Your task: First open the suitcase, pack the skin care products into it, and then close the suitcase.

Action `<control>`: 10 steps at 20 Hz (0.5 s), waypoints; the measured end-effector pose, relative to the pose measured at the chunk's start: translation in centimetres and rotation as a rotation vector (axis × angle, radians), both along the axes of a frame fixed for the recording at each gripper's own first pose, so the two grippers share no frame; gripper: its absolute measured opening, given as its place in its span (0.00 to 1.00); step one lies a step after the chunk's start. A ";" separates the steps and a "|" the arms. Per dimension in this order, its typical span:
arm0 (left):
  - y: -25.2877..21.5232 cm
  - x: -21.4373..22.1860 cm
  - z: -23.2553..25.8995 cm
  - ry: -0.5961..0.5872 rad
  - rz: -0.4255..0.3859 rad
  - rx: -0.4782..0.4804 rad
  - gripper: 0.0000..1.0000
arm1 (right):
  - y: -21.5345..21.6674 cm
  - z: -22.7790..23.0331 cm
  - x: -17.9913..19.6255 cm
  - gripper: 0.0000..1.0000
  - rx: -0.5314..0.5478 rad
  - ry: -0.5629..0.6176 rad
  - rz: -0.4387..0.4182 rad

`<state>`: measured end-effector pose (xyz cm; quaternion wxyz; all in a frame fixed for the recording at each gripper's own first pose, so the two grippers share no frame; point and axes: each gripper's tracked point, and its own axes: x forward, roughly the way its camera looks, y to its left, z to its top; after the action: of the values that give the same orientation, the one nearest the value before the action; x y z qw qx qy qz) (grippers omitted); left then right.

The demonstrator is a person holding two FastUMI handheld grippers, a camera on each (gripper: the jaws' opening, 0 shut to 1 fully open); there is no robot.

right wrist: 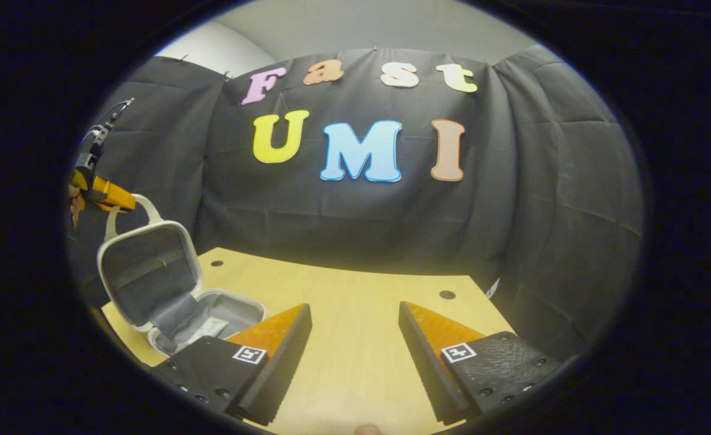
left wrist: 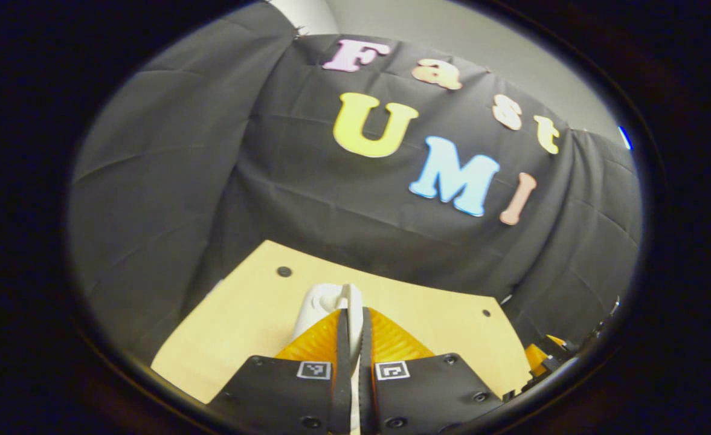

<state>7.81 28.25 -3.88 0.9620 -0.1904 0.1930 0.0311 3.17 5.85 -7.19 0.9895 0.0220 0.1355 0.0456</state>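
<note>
The small pale suitcase (right wrist: 168,284) stands open at the left end of the wooden desk (right wrist: 355,362), its lid upright and its base flat on the desk with a flat packet lying inside the grey lining. The left gripper (right wrist: 104,194), seen in the right gripper view with a hand behind it, has the lid's white handle (left wrist: 326,305) pinched between its jaws, which are closed tight on it. The right gripper (right wrist: 354,335) hovers over bare desk just right of the suitcase, jaws wide apart and holding nothing.
</note>
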 end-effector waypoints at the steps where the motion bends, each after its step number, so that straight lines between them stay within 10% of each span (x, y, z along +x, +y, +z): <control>1: -2.7 -0.1 -0.3 -0.004 -0.025 0.002 0.12 | -0.6 0.0 -0.2 0.89 0.002 -0.003 0.002; 10: -22.5 1.9 -10.9 0.071 -0.153 0.029 0.12 | -6.3 -1.2 -2.1 0.89 -0.012 0.017 0.059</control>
<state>9.73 5.79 -14.74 0.9568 -0.1597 0.2405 -0.0330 1.04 -0.45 -8.42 0.9867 0.0126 0.1446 0.0736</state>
